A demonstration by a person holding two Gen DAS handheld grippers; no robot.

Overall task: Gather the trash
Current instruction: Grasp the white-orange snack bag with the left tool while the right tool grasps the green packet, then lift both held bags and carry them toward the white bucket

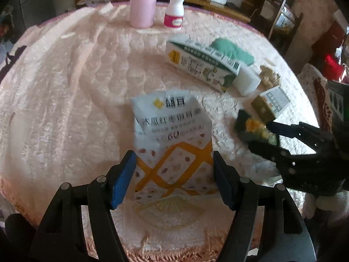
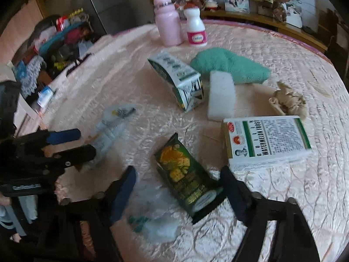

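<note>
While the left tongs (image 1: 173, 174) pinched a white-and-orange packet (image 1: 172, 139) over the tabletop (image 1: 65, 109), the right tongs (image 2: 177, 196) stood spread around a green wrapper (image 2: 187, 179).

A pink quilted bed cover (image 2: 283, 196) is carrying everything. Far away, a pink bottle (image 2: 166, 21) and a white bottle (image 2: 194, 29) are standing together. Nearer, a green cloth (image 2: 231, 65), a white sponge (image 2: 221, 93), two cartons (image 2: 176, 78) (image 2: 268, 142), a crumpled paper (image 2: 288, 101), a dark green packet (image 2: 189, 179) and, it seems, a blurred clear wrapper (image 2: 111, 128) are lying.

pink bottle (image 2: 167, 21) | white bottle (image 2: 194, 29) beside it | green cloth (image 2: 231, 65) | white sponge block (image 2: 221, 95)
</note>
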